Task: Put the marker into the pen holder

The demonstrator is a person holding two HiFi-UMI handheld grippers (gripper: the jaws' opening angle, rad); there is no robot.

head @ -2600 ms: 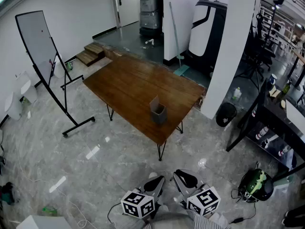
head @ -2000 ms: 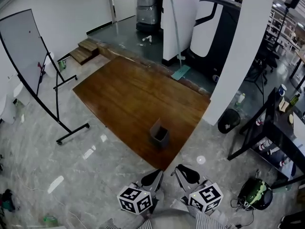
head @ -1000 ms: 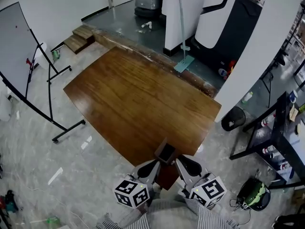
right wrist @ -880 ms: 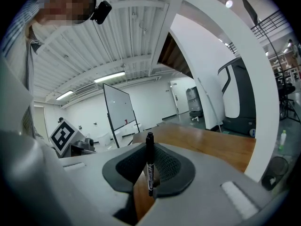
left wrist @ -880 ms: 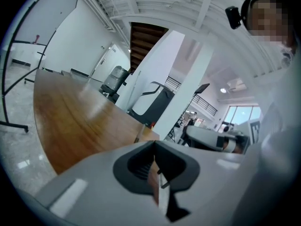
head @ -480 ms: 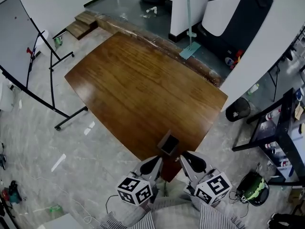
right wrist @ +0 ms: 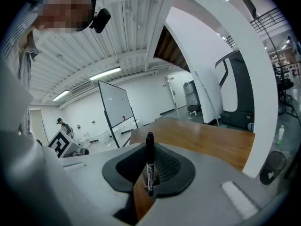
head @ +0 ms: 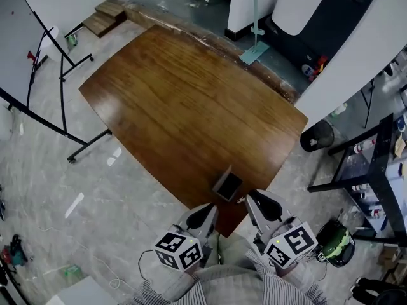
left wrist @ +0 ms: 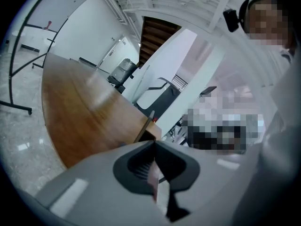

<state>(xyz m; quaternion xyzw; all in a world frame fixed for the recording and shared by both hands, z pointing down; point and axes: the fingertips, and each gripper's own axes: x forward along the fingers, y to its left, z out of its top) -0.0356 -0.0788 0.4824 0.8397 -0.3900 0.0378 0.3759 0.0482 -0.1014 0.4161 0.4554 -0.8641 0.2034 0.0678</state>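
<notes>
My right gripper (right wrist: 149, 175) is clamped on the marker (right wrist: 149, 149), left gripper (left wrist: 153, 171) pinched together empty, pen holder (head: 227, 185) just ahead.

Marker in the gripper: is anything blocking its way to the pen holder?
Nothing visible blocks it. The right gripper holds the marker, and the open-topped pen holder stands near the table's edge close by, only bare wood between.

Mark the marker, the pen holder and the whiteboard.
marker (right wrist: 150, 166), right gripper view, middle of the barrel.
pen holder (head: 222, 179), head view, grey outer wall.
whiteboard (head: 14, 37), head view, board face.
</notes>
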